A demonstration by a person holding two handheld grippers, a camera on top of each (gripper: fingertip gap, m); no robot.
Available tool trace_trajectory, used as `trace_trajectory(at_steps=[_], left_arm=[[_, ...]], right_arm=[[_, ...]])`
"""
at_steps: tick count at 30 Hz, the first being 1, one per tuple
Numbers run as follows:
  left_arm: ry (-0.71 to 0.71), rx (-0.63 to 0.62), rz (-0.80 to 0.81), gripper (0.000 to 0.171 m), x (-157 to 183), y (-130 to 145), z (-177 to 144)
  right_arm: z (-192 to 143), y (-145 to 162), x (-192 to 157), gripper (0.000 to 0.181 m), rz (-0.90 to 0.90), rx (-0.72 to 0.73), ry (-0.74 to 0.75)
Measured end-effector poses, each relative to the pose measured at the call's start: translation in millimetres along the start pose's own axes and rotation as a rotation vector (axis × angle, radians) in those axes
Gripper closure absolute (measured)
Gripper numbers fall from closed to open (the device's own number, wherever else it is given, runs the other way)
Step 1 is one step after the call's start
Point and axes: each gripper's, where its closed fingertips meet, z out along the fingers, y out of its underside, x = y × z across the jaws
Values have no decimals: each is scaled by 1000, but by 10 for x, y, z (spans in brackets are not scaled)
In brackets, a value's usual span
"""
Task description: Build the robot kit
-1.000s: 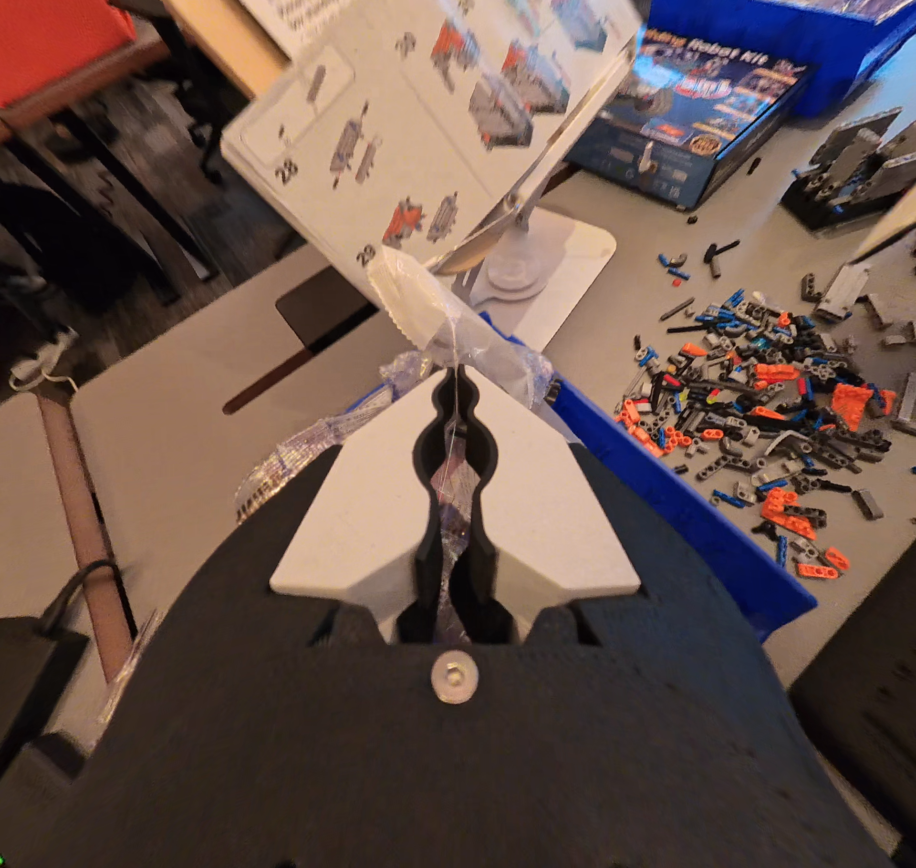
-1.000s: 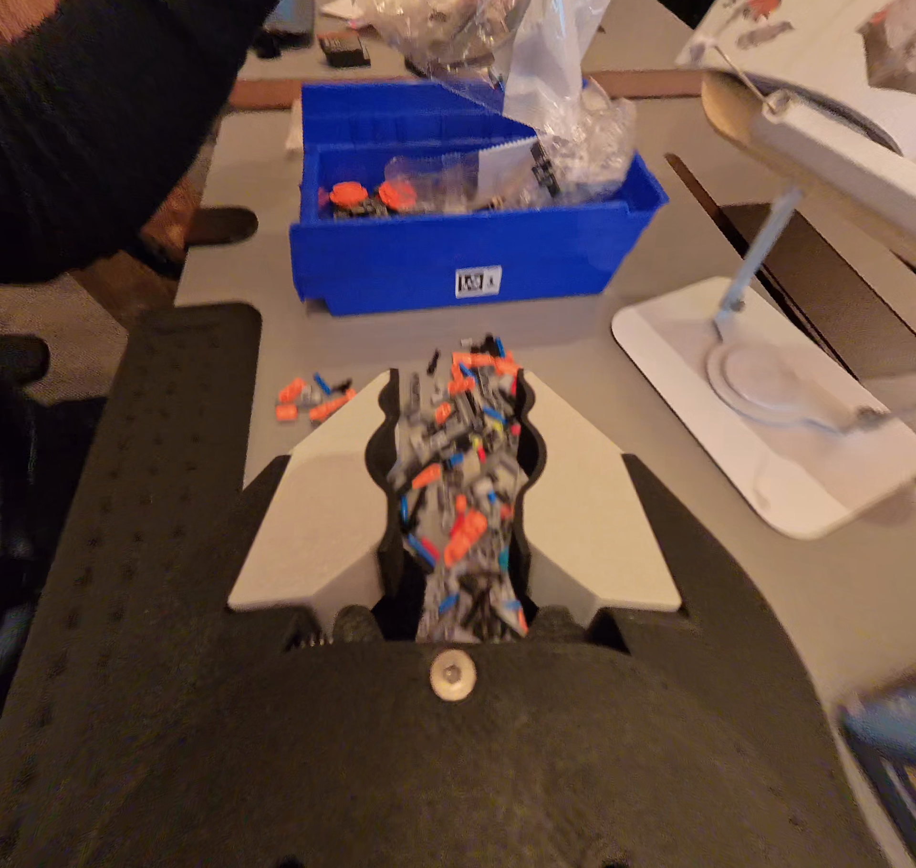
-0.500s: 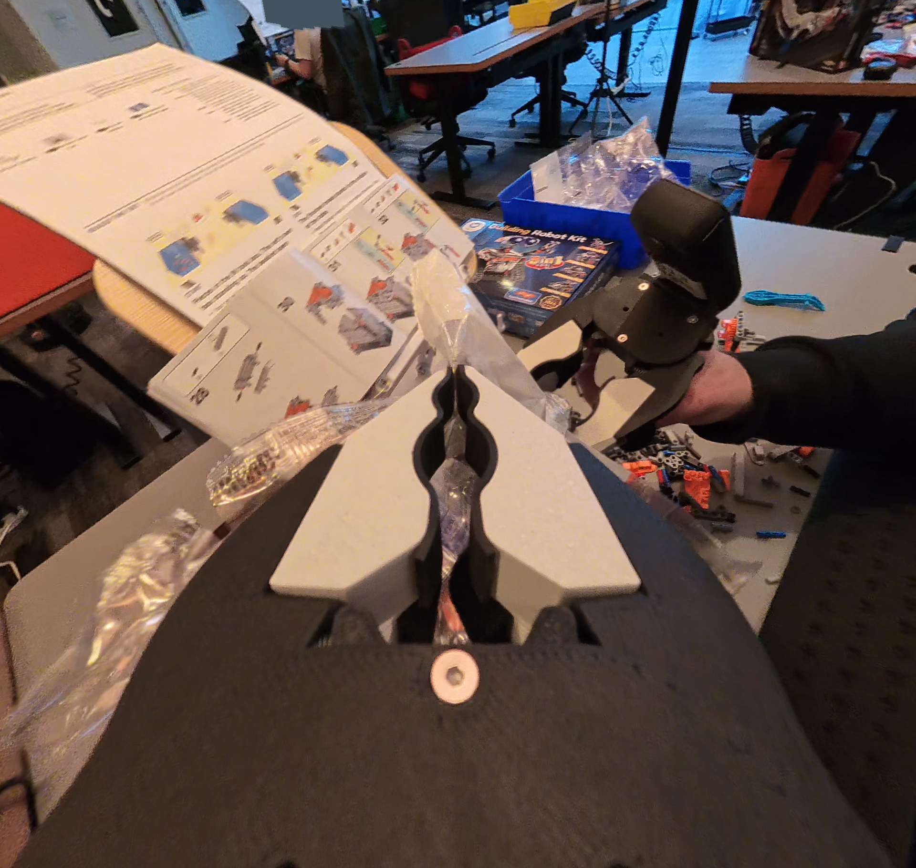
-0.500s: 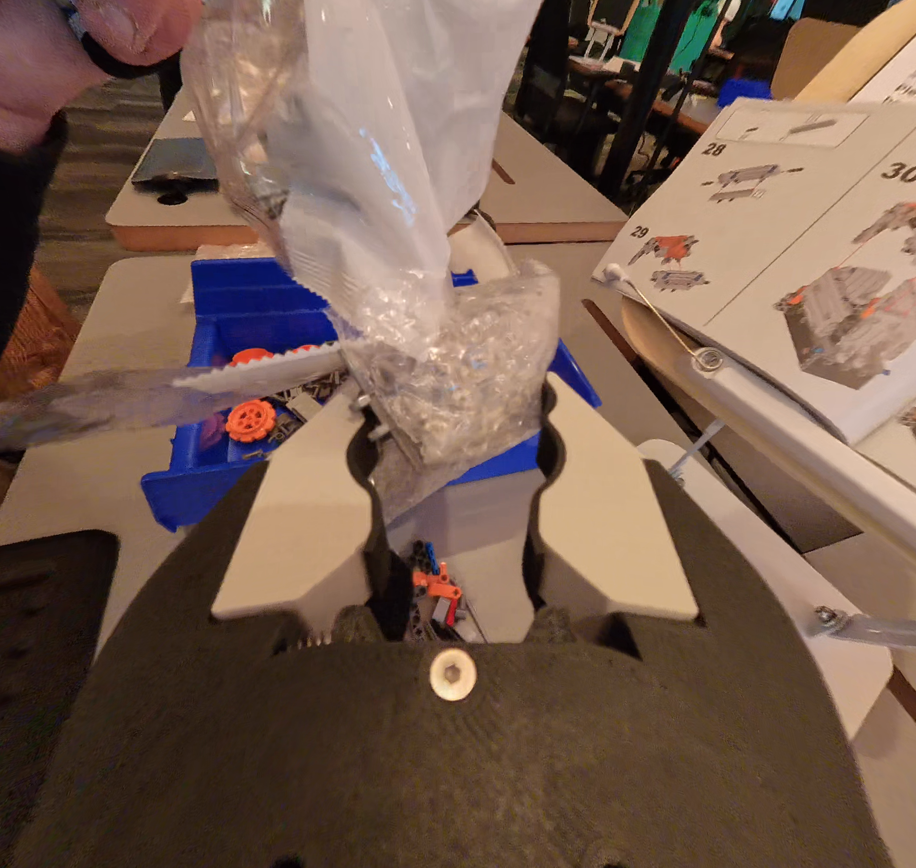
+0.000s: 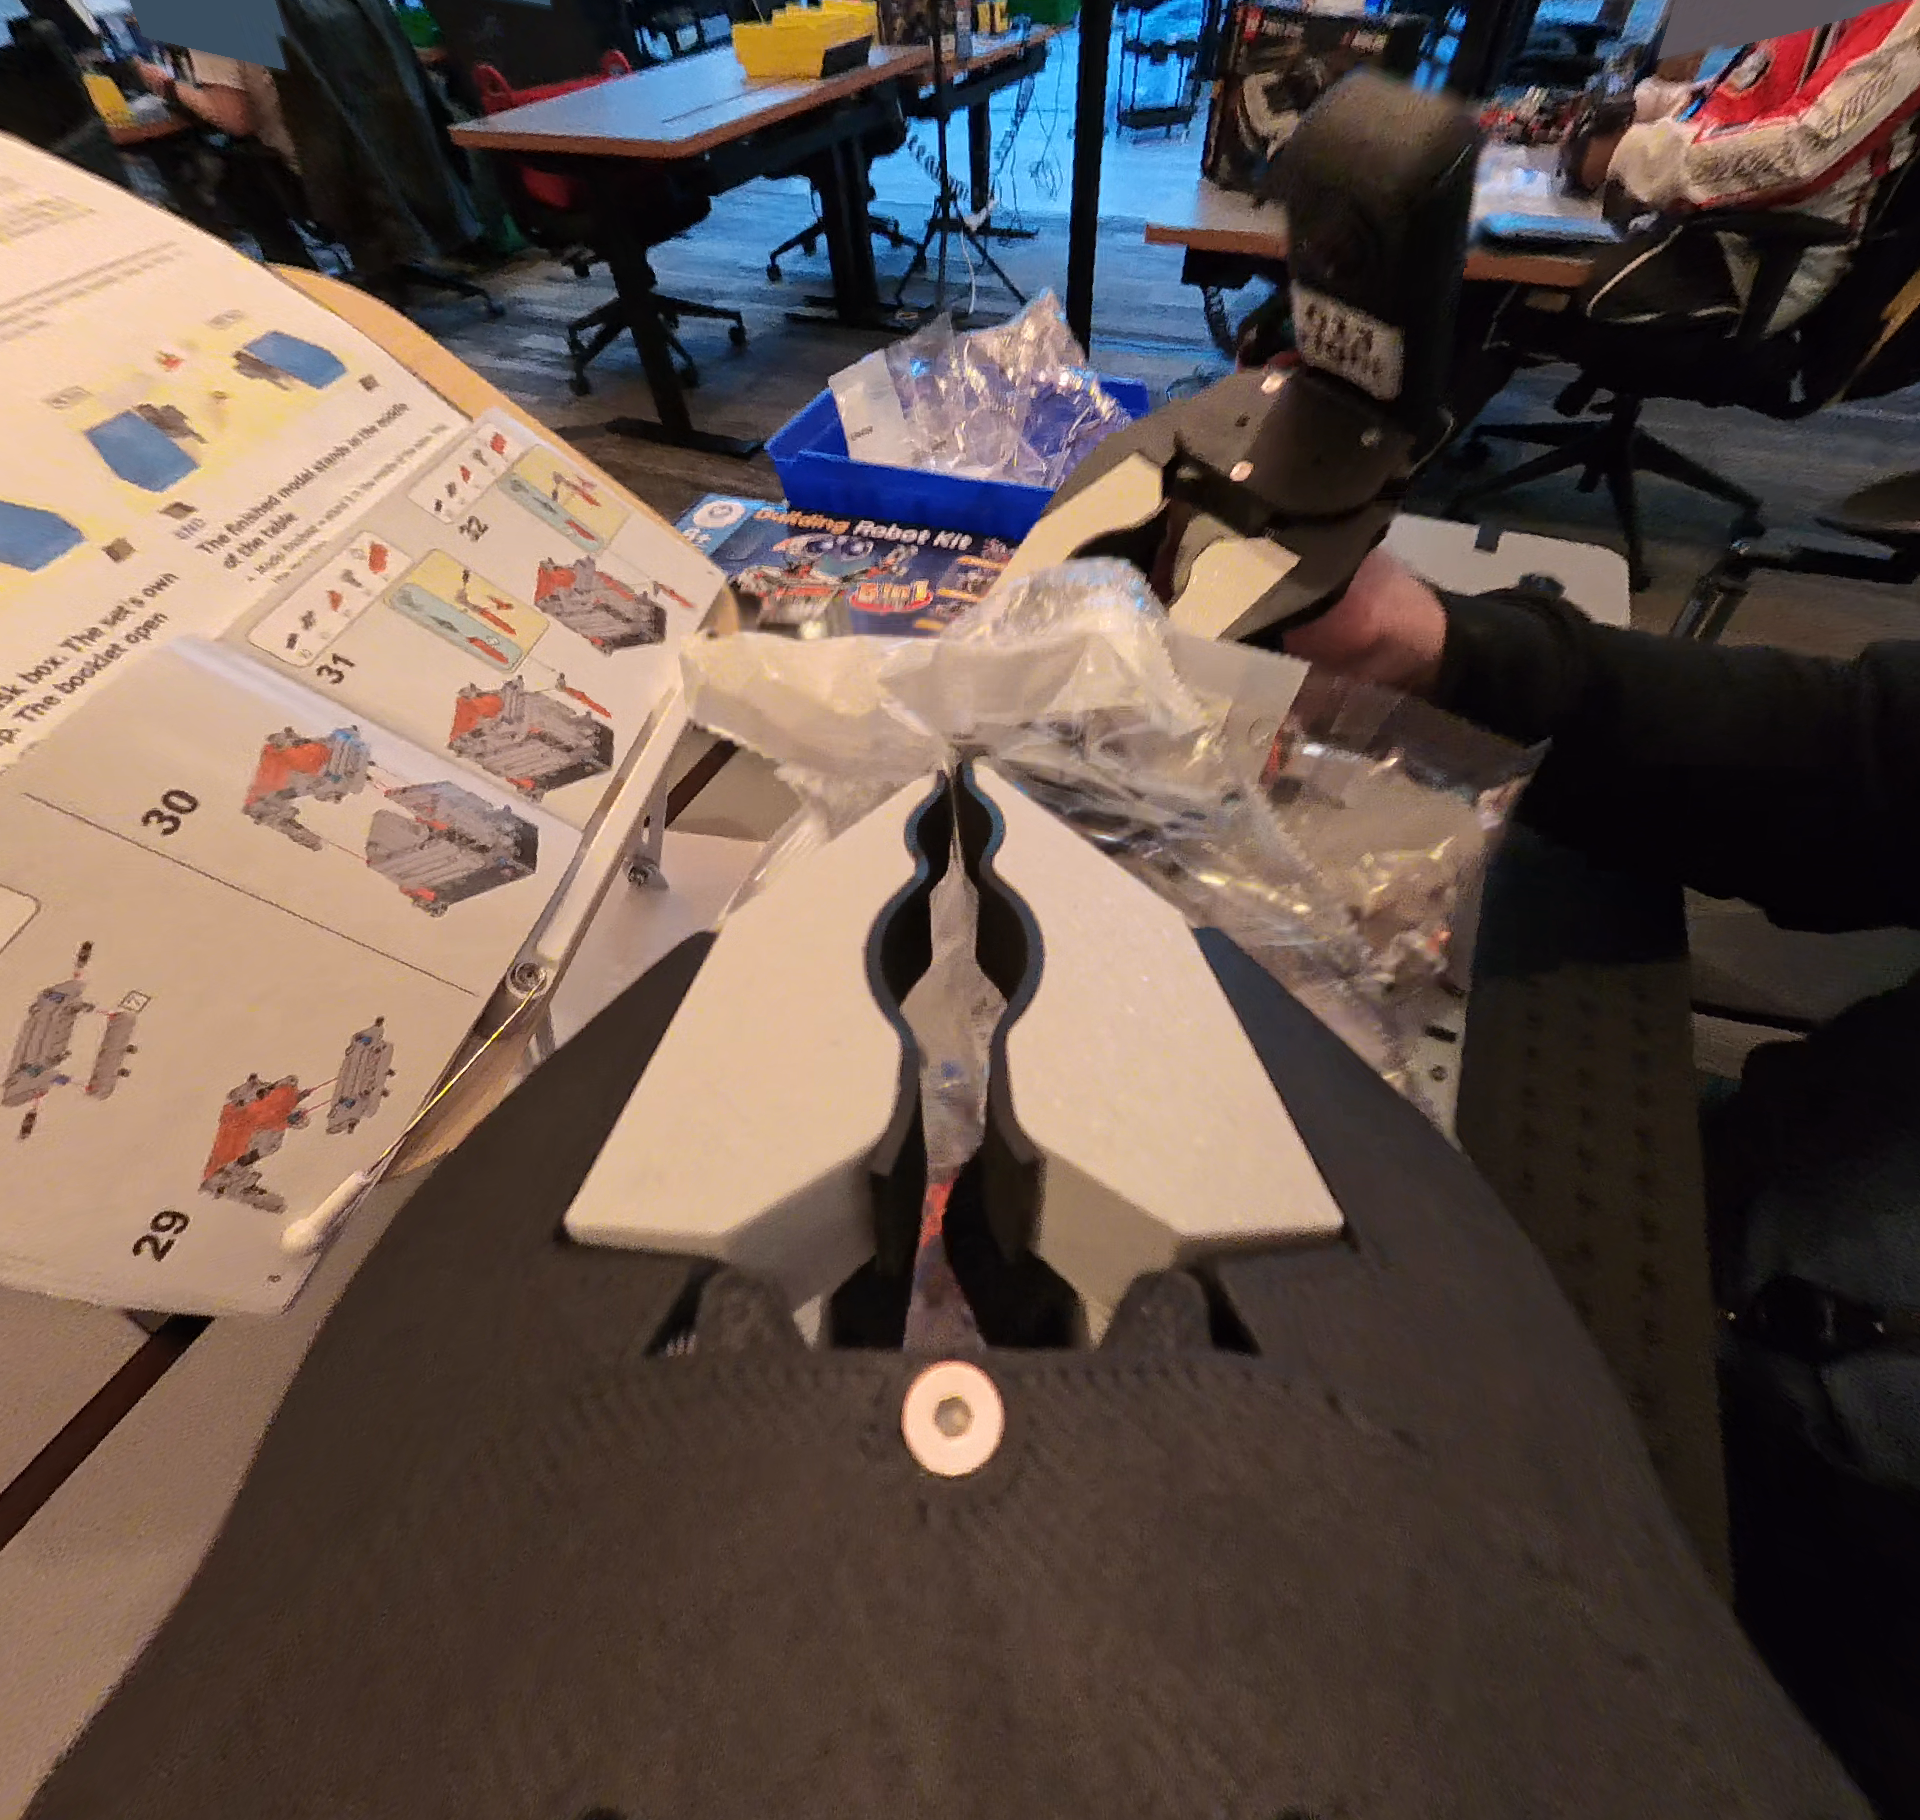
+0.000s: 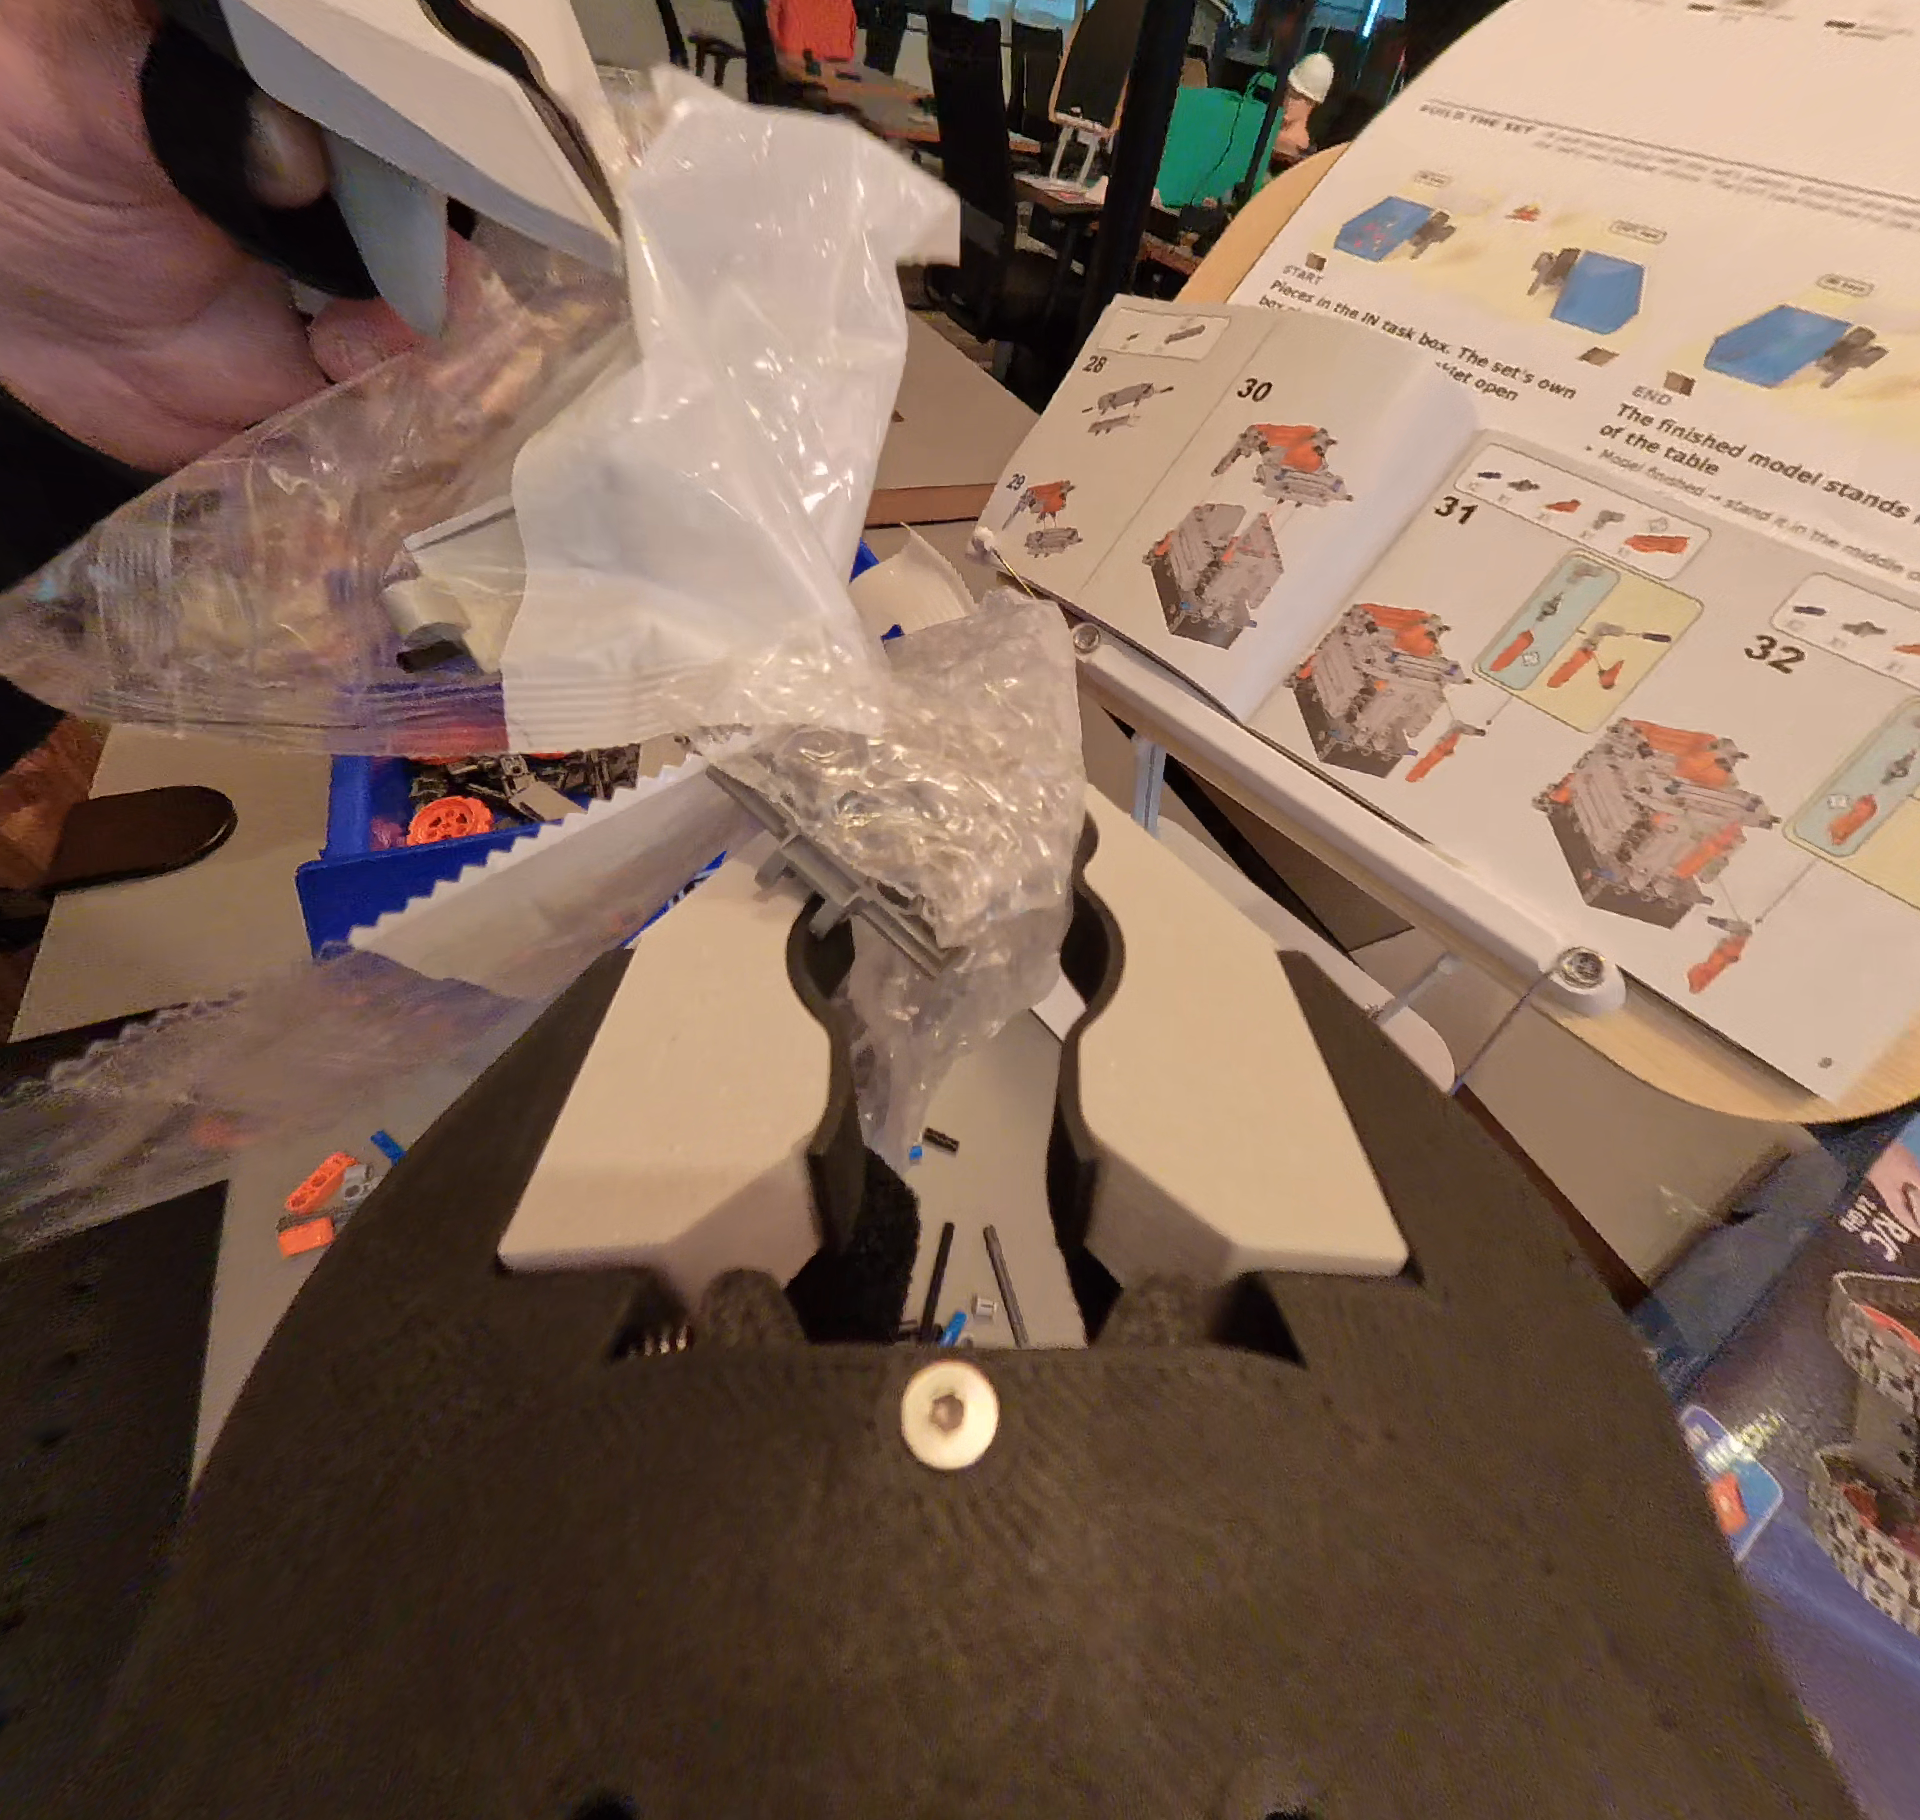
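Clear plastic bag [image 5: 1091, 690] of small building pieces, up in the air above the table, bunched near its top and pinched tight between the closed fingers of the left gripper [image 5: 954, 783], with a strip of film running down through the slot between them

Seen from the other side as a white-backed bag [image 6: 707, 482] hanging from the left gripper [image 6: 603, 201], with a hand [image 6: 114, 243] wrapped round the handle

Below it a crumpled clear pouch [image 6: 935, 783] with grey pieces inside, drooping into the gap of the right gripper [image 6: 935, 897]; fingers spread wide there, film between them but not clamped; unclear whether part of the same bag or a second one

Right gripper [image 5: 1174, 544] just behind the bag in the left view, jaws apart

Underneath, a blue bin [image 6: 343, 887] with an orange wheel and dark pieces, and loose pieces [image 6: 322, 1199] on the table

To the side, an open instruction booklet [image 6: 1455, 627] propped on a stand, and a printed kit box [image 5: 862, 565] beyond
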Motion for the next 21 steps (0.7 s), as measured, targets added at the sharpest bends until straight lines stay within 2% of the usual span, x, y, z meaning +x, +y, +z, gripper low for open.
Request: trace_trajectory(at_steps=[2,6,12,15,16,21], left_arm=[[-10,-31,14,171,-70,76,29],[71,19,-42,171,-114,130,79],[146,-27,-37,171,-43,324,361],[195,-53,-69,171,-23,415,481],[195,-58,-67,170,-33,435,488],[209,-100,-53,163,-78,559,406]], right_arm=[[-6,-6,60,146,-8,-18,29],[-54,-116,167,147,-11,-5,65],[-223,-160,432,149,-46,-26,163],[-255,-115,522,152,-50,-43,193],[-268,-84,564,161,-64,-54,215],[-166,166,585,168,-125,-151,234]])
